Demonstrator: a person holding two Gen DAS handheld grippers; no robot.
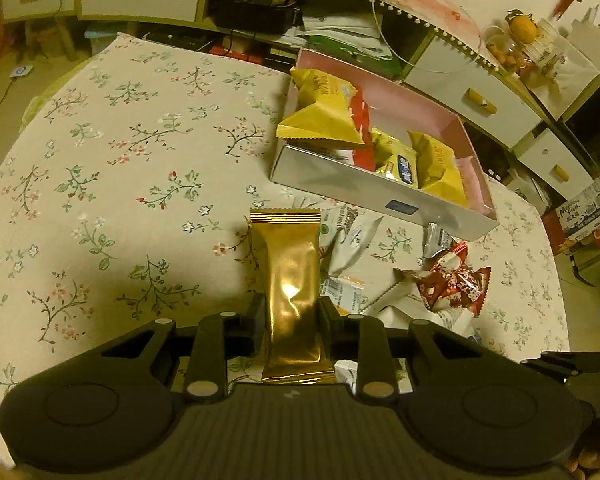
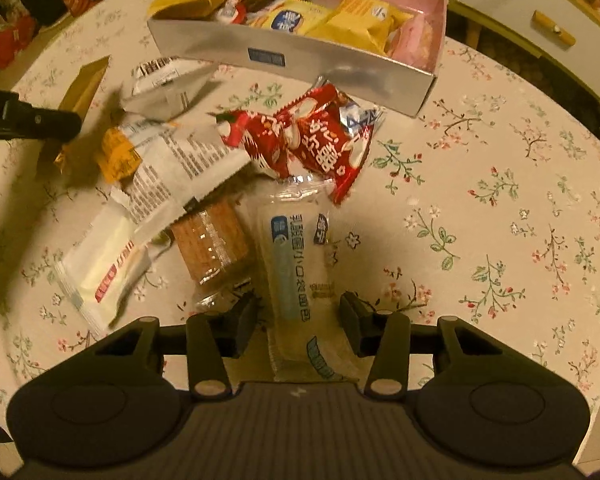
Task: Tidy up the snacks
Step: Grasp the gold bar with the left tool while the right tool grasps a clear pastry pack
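Snacks lie loose near the silver box (image 2: 300, 54). Left gripper (image 1: 290, 314) clamps a gold packet (image 1: 290, 280); right gripper (image 2: 300, 320) straddles a clear bread packet (image 2: 300, 264), contact unclear.

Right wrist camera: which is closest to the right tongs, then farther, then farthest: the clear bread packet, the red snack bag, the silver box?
1. Clear bread packet, between the right tongs.
2. Red snack bag, just beyond, mid-table.
3. Silver box, farthest, at the back.
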